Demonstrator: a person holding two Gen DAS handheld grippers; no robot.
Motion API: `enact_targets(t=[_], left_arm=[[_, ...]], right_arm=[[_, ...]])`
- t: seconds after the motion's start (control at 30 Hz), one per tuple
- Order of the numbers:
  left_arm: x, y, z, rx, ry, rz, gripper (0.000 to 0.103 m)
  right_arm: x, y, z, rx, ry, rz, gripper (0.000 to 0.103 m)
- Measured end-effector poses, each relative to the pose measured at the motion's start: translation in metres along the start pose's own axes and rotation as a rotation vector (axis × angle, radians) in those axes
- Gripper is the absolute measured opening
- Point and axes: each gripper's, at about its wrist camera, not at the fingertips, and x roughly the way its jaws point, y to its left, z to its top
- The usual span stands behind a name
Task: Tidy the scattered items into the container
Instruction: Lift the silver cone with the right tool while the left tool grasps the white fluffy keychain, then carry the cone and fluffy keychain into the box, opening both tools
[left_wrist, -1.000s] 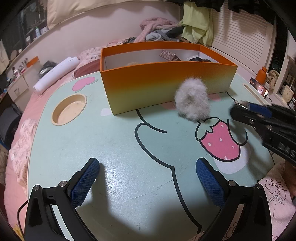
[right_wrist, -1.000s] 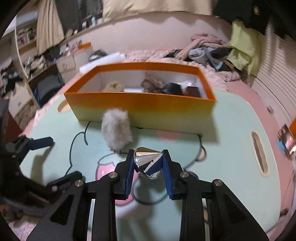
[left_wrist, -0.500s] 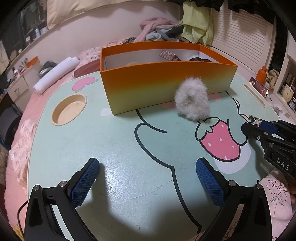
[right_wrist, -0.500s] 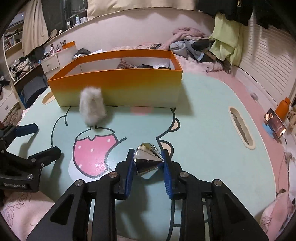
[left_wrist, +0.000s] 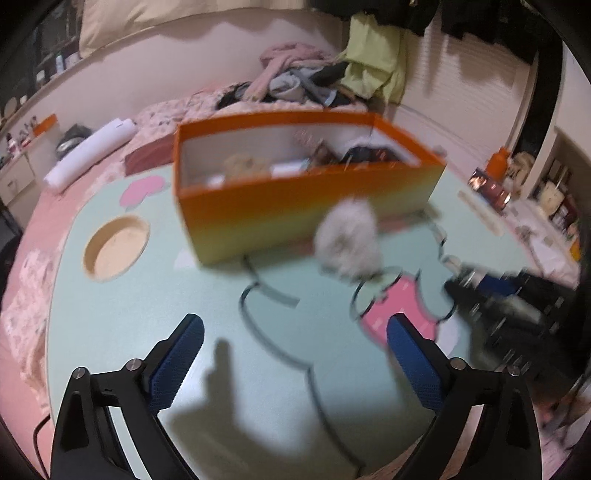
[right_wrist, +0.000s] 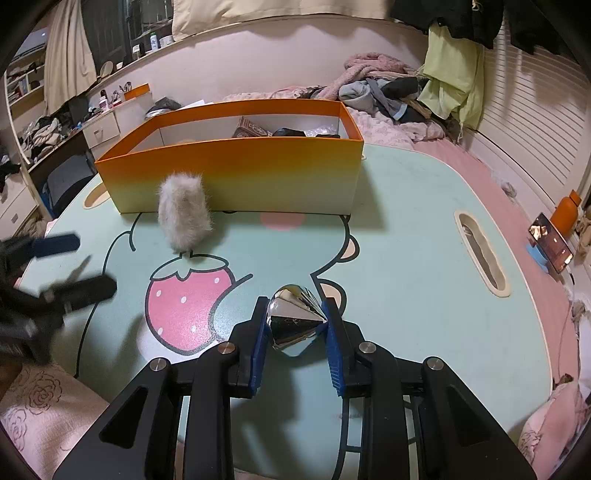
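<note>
An orange box (right_wrist: 236, 173) stands at the far side of the mint-green table (right_wrist: 406, 240), with several items inside. A grey fluffy pom-pom (right_wrist: 183, 216) stands upright against the box's front wall; it also shows, blurred, in the left wrist view (left_wrist: 349, 242), in front of the box (left_wrist: 295, 206). My right gripper (right_wrist: 296, 325) is shut on a shiny silver cone (right_wrist: 295, 319), low over the table near its front edge. My left gripper (left_wrist: 295, 354) is open and empty, above the table's front left; it appears blurred in the right wrist view (right_wrist: 70, 262).
A round cup hole (left_wrist: 116, 247) is in the table left of the box and a slot (right_wrist: 480, 251) at the right. A phone (right_wrist: 550, 245) and an orange bottle (right_wrist: 567, 214) are off the right edge. A bed with piled clothes (right_wrist: 388, 85) lies behind.
My right gripper has pulled back from the box toward the table's front with the silver cone still in it. My left gripper is now moving and has risen, so its view is blurred.
</note>
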Motion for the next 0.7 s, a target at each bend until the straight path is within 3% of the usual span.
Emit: enact_targets(t=[0.27, 0.33, 0.37, 0.4, 0.5, 0.7], left_arm=[[0.037, -0.033, 0.041, 0.039, 0.042, -0.039, 0.084], [0.049, -0.038, 0.043, 0.055, 0.070, -0.032, 0.072], [0.055, -0.040, 0.043, 0.062, 0.088, -0.024, 0.047], [0.058, -0.039, 0.041, 0.062, 0.105, -0.022, 0.035], [0.045, -0.032, 0.037, 0.045, 0.063, -0.071, 0.035], [0.002, -0.012, 0.031, 0.006, -0.048, -0.100, 0.035]], right_arm=[[0.000, 0.001, -0.001, 0.001, -0.002, 0.001, 0.029], [0.001, 0.001, -0.001, 0.002, -0.003, 0.002, 0.029], [0.004, 0.001, -0.001, 0.002, -0.003, 0.002, 0.029], [0.000, 0.000, -0.002, 0.001, -0.003, 0.001, 0.029], [0.002, 0.001, -0.002, 0.002, -0.004, 0.001, 0.029], [0.015, 0.004, 0.005, 0.004, 0.001, 0.003, 0.029]])
